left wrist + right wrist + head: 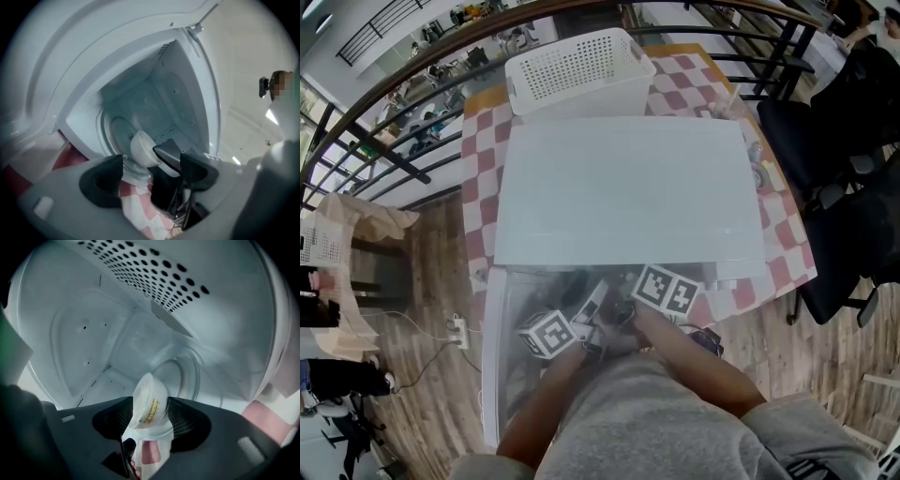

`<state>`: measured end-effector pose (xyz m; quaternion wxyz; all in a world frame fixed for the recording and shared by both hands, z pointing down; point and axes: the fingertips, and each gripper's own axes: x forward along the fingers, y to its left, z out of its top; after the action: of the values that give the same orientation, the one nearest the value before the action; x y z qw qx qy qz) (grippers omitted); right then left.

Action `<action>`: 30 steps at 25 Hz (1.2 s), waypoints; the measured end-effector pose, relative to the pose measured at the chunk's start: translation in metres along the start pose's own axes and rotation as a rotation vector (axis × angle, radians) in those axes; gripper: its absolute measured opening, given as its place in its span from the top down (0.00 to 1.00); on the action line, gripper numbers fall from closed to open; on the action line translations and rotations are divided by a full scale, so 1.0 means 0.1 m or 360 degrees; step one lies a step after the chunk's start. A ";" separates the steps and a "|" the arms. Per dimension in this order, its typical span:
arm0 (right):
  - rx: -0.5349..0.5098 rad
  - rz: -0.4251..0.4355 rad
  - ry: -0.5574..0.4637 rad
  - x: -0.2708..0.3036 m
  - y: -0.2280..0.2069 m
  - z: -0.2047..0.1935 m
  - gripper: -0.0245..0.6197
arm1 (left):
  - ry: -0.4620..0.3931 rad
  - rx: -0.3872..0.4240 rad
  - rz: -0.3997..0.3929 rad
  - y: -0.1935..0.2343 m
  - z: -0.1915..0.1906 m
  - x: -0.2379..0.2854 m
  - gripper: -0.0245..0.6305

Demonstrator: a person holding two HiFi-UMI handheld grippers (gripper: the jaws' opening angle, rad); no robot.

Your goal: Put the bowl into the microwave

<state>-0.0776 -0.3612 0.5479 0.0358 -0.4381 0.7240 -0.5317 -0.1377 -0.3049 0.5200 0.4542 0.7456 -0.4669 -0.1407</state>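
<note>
The person's left forearm [534,408] and right forearm [703,361] reach from 6 o'clock toward 12, grippers side by side. The left gripper [150,176] holds its jaws apart; the right gripper [149,420] holds its jaws wide, with the bowl [149,404] between them.

The bowl [149,401] looks glossy and smooth, the microwave [619,187] smooth white-painted metal with a clear glass turntable [190,380]. The basket [577,66] is perforated plastic, the tablecloth [478,159] checked cloth, the floor [431,253] wood planks.
</note>
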 end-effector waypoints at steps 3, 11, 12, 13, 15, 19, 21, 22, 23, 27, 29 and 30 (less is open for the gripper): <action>-0.0040 0.0004 0.0012 -0.03 -0.01 -0.01 0.58 | -0.0002 0.0009 0.0000 -0.02 -0.02 -0.01 0.39; -0.0191 0.0057 0.0083 -0.16 0.02 -0.09 0.57 | -0.0013 0.0032 -0.0010 -0.09 -0.06 -0.05 0.39; -0.0229 0.0065 0.0091 -0.19 0.03 -0.10 0.57 | -0.0007 0.0037 -0.0003 -0.09 -0.08 -0.06 0.39; -0.0263 0.0071 0.0096 -0.22 0.05 -0.10 0.57 | 0.0000 0.0046 0.0005 -0.10 -0.09 -0.07 0.40; -0.0334 0.0084 0.0100 -0.31 0.08 -0.10 0.57 | 0.0005 0.0063 0.0005 -0.13 -0.11 -0.09 0.40; -0.0618 0.0117 0.0118 -0.60 0.15 -0.12 0.58 | -0.0021 0.0090 -0.0011 -0.24 -0.17 -0.15 0.41; -0.0854 0.0145 0.0152 -0.79 0.19 -0.15 0.60 | -0.0032 0.0155 -0.0003 -0.31 -0.17 -0.20 0.41; -0.0985 0.0164 0.0159 -0.91 0.22 -0.15 0.61 | -0.0041 0.0199 0.0000 -0.36 -0.17 -0.23 0.41; -0.1111 0.0186 0.0156 -1.04 0.26 -0.14 0.63 | -0.0055 0.0244 0.0001 -0.41 -0.16 -0.27 0.41; -0.1364 0.0244 0.0090 -1.60 0.33 0.02 0.68 | -0.0137 0.0425 -0.0008 -0.71 -0.10 -0.45 0.43; -0.1371 0.0245 0.0033 -1.87 0.28 0.14 0.73 | -0.0186 0.0521 0.0006 -0.85 -0.09 -0.55 0.49; -0.1377 0.0242 -0.0001 -2.00 0.24 0.20 0.77 | -0.0211 0.0569 0.0013 -0.92 -0.09 -0.61 0.51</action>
<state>0.0407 -0.2404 0.4373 -0.1117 -0.3583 0.9102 -0.1753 -0.1117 -0.2357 0.4375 0.2834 0.8017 -0.5163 -0.1024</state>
